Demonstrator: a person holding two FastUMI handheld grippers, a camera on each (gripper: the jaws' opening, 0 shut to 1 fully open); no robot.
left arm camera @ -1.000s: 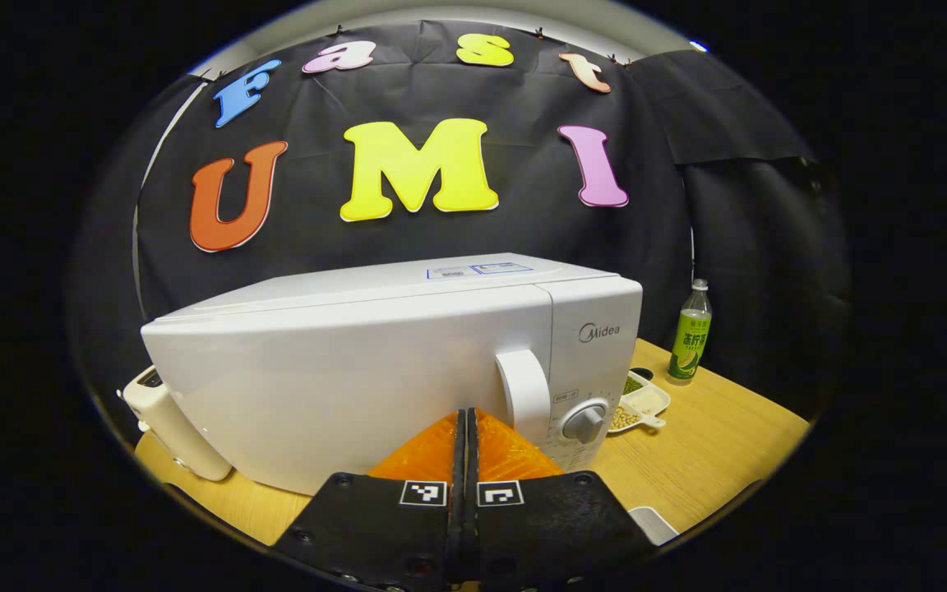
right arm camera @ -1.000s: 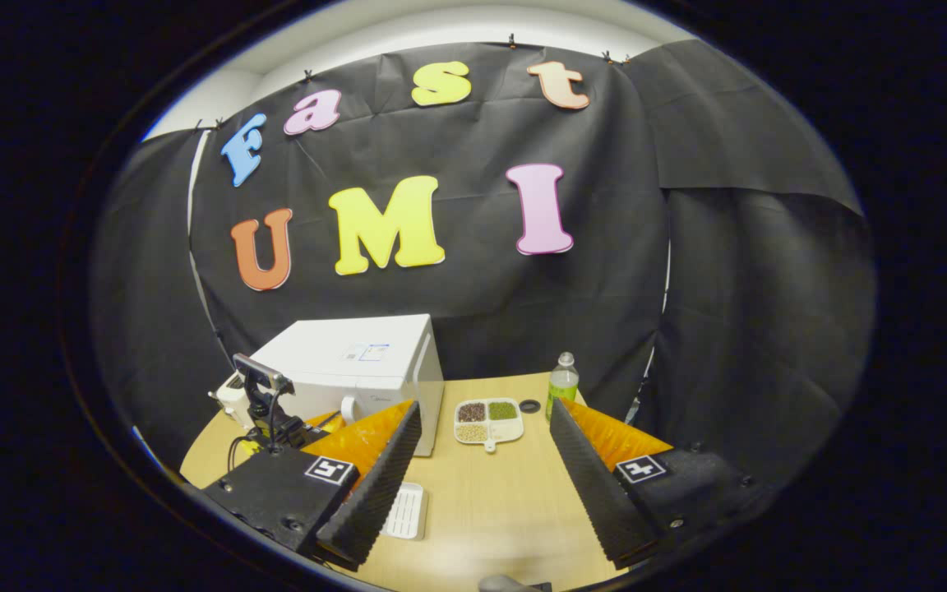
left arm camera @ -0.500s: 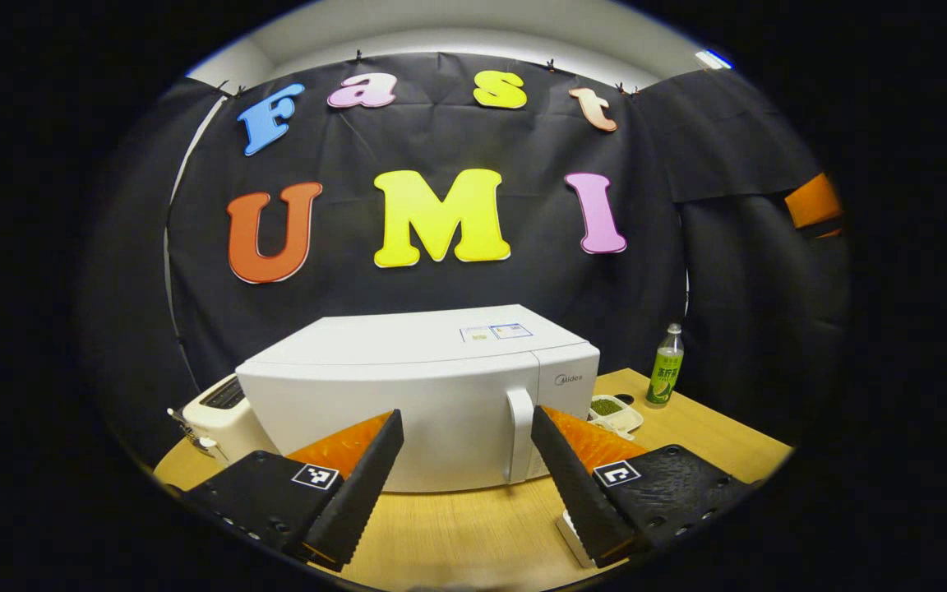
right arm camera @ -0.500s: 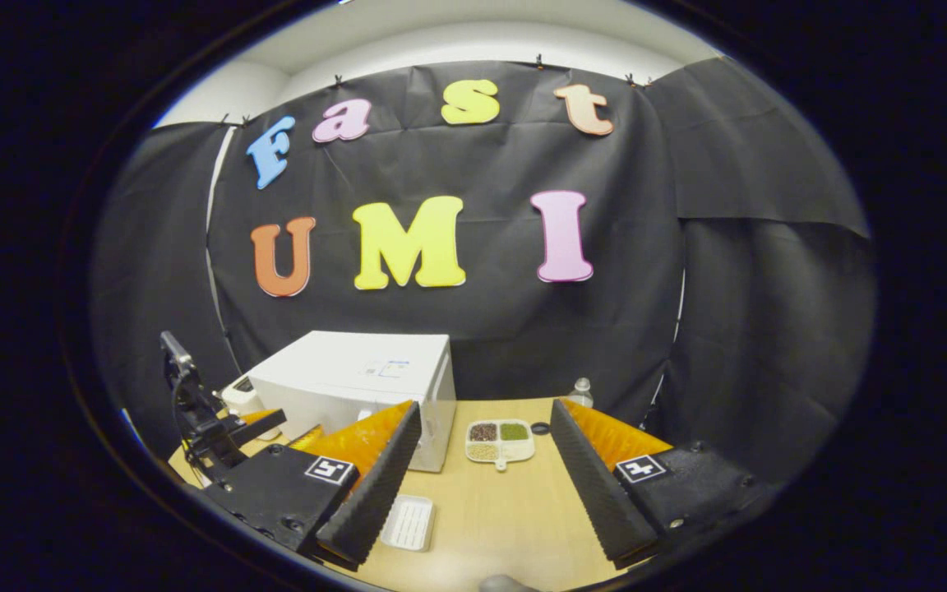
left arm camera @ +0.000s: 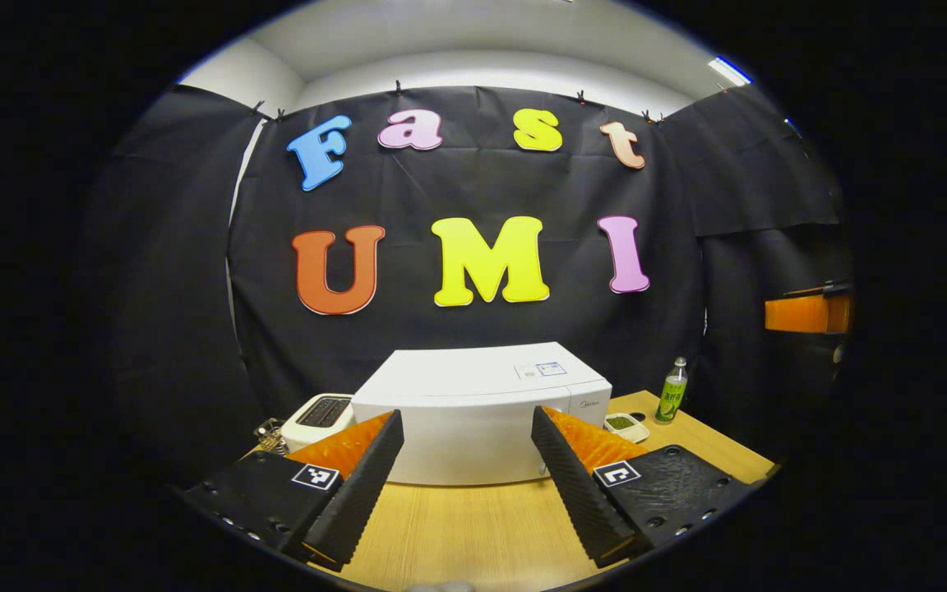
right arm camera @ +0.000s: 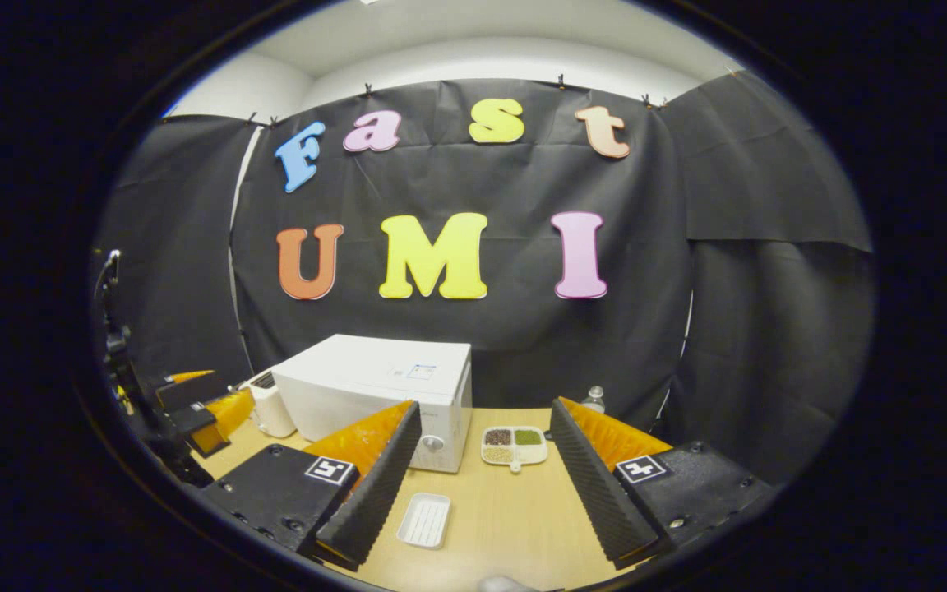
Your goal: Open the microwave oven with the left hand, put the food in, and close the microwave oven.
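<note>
In the left gripper view, your left claw gapes wide and empty, well short of the shut microwave on the desk. Line up squarely on its door before reaching.

In the right gripper view, your right claw is wide, holding nothing; the food dish sits just right of the microwave.

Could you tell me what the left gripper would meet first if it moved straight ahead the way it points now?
Most likely the closed door of the microwave, which sits straight ahead between the open fingers of the left gripper. Bare table lies in between, though the depth is hard to judge.
</note>
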